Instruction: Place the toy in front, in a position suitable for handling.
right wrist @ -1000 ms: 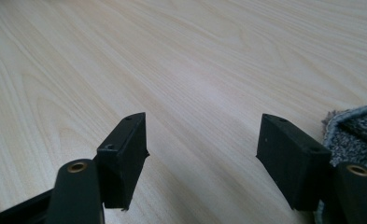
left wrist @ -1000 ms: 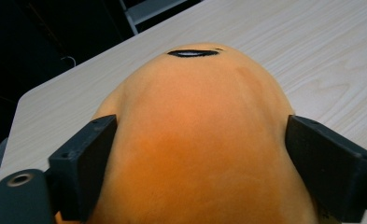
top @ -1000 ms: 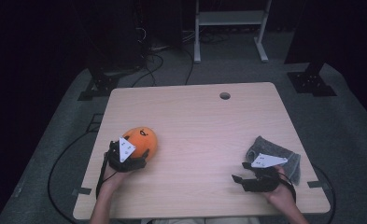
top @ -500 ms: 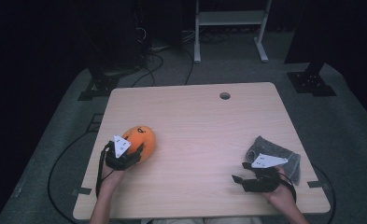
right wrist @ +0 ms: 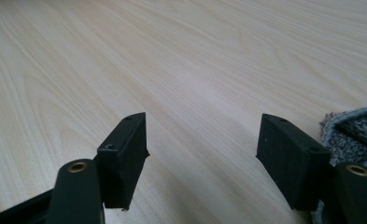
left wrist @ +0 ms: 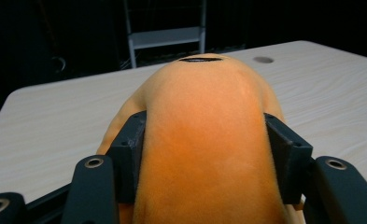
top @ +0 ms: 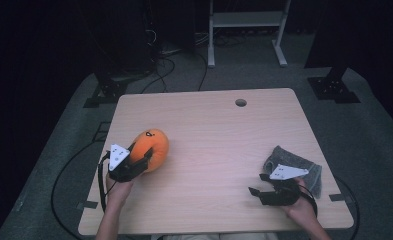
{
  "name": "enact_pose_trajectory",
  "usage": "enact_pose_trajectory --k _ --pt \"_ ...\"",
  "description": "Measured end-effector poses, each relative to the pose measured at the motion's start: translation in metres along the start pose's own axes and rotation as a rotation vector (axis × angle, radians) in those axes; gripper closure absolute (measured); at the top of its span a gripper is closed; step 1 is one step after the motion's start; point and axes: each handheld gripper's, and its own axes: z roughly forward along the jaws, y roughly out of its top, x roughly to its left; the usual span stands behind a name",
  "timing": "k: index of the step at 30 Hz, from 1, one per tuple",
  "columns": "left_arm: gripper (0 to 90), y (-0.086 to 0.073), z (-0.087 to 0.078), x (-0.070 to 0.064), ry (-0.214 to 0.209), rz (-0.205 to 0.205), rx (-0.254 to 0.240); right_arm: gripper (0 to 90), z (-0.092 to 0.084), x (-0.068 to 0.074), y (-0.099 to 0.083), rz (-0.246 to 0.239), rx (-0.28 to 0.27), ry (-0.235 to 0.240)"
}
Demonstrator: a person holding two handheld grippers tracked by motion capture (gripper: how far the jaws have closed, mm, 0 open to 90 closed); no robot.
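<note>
A: Orange plush toy (left wrist: 209, 140): near the left edge of the bench (top: 219, 150), clamped in the left hand-held gripper (top: 143, 159), whose jaws have just been closing on it.

B: Step: grasp made. Next: lift clear. Right hand-held gripper (right wrist: 202, 154): open, empty, beside grey cloth (top: 296, 162).

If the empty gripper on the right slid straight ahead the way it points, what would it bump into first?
Probably nothing: the right gripper points across the bare light wooden table. The grey knitted cloth lies off to its side.

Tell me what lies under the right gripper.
Bare wooden table beneath the open right gripper; beside it a grey knitted cloth, partly covered by the gripper's plate. Anything beneath the cloth is hidden.
</note>
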Motion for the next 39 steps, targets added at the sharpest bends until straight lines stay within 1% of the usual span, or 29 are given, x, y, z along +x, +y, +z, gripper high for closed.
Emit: enact_pose_trajectory --k 1,5,6,7,8,12,13,14,15,16,19,20,21,22,23,24,25,26,27,28,29,30,31,33,34,35,36,38,39 --pt "40.5 0.005 0.001 -0.010 -0.033 0.009 -0.012 31.9 -0.001 0.000 0.000 -0.002 -0.007 0.001" --pt "40.4 0.014 0.007 -0.030 -0.113 0.047 -0.017 31.9 -0.001 0.000 0.000 0.000 -0.010 -0.003" --pt "40.3 0.014 0.007 -0.030 -0.113 0.047 -0.017 31.9 -0.001 0.000 0.000 0.000 -0.010 -0.003" --pt "40.3 0.017 0.011 -0.042 -0.150 0.064 -0.022 32.0 0.000 -0.001 0.000 0.001 -0.003 -0.008" --pt "40.2 0.017 0.011 -0.042 -0.150 0.064 -0.022 32.0 0.000 -0.001 0.000 0.001 -0.003 -0.008" --pt "40.0 0.017 0.019 -0.066 -0.219 0.102 -0.008 31.9 -0.002 -0.002 0.001 0.002 -0.010 -0.014" --pt "39.9 0.016 0.023 -0.076 -0.247 0.117 0.000 31.9 -0.004 -0.002 0.001 0.005 -0.019 -0.017" --pt "39.9 0.016 0.023 -0.076 -0.247 0.117 0.000 32.0 -0.004 -0.003 0.001 0.010 -0.021 -0.017" --pt "39.9 0.016 0.027 -0.086 -0.276 0.131 0.004 31.9 -0.004 -0.003 0.001 0.011 -0.020 -0.019" --pt "39.8 0.016 0.027 -0.086 -0.276 0.131 0.004 31.9 -0.004 -0.003 0.001 0.011 -0.020 -0.019" --pt "39.6 0.016 0.032 -0.101 -0.314 0.163 0.008 31.9 -0.007 -0.005 0.001 0.027 -0.037 -0.022" --pt "39.5 0.016 0.032 -0.101 -0.314 0.163 0.008 31.9 -0.007 -0.005 0.001 0.027 -0.037 -0.022" --pt "39.5 0.016 0.034 -0.109 -0.336 0.184 0.017 31.9 -0.010 -0.006 0.002 0.047 -0.059 -0.016" --pt "39.3 0.016 0.034 -0.109 -0.336 0.184 0.017 31.9 -0.010 -0.006 0.002 0.047 -0.059 -0.016" --pt "39.2 0.015 0.036 -0.116 -0.356 0.221 0.028 31.9 -0.015 -0.009 0.005 0.073 -0.094 -0.003" --pt "39.2 0.015 0.036 -0.116 -0.356 0.221 0.028 31.9 -0.015 -0.009 0.005 0.073 -0.094 -0.003" --pt "39.1 0.014 0.040 -0.125 -0.383 0.255 0.038 31.8 -0.019 -0.013 0.007 0.073 -0.106 -0.023" --pt "39.0 0.014 0.040 -0.125 -0.383 0.255 0.038 31.8 -0.019 -0.013 0.007 0.073 -0.106 -0.023" --pt "38.8 0.013 0.044 -0.133 -0.409 0.299 0.048 31.8 -0.023 -0.021 0.011 0.088 -0.122 -0.046" --pt "38.7 0.013 0.044 -0.133 -0.409 0.299 0.048 31.8 -0.023 -0.021 0.011 0.088 -0.122 -0.046" --pt "38.7 0.013 0.048 -0.141 -0.431 0.322 0.058 31.7 -0.026 -0.027 0.013 0.101 -0.134 -0.066" --pt "38.6 0.013 0.048 -0.141 -0.431 0.322 0.058 31.7 -0.026 -0.027 0.013 0.101 -0.134 -0.066" --pt "38.5 0.013 0.053 -0.146 -0.467 0.320 0.064 31.7 -0.030 -0.036 0.014 0.120 -0.138 -0.092" --pt "38.2 0.013 0.056 -0.148 -0.480 0.324 0.066 31.8 -0.031 -0.041 0.014 0.131 -0.142 -0.110" --pt "37.7 0.011 0.059 -0.153 -0.528 0.341 0.086 31.8 -0.033 -0.052 0.014 0.155 -0.144 -0.144" --pt "37.3 0.009 0.061 -0.155 -0.556 0.355 0.110 32.0 -0.033 -0.056 0.013 0.163 -0.140 -0.162" --pt "36.5 0.009 0.061 -0.155 -0.556 0.355 0.110 32.0 -0.033 -0.056 0.013 0.163 -0.140 -0.162" --pt "34.7 0.004 0.062 -0.159 -0.566 0.368 0.096 32.6 -0.033 -0.066 0.012 0.184 -0.129 -0.192" --pt "33.0 0.004 0.063 -0.159 -0.572 0.360 0.099 33.9 -0.033 -0.074 0.010 0.197 -0.116 -0.231"
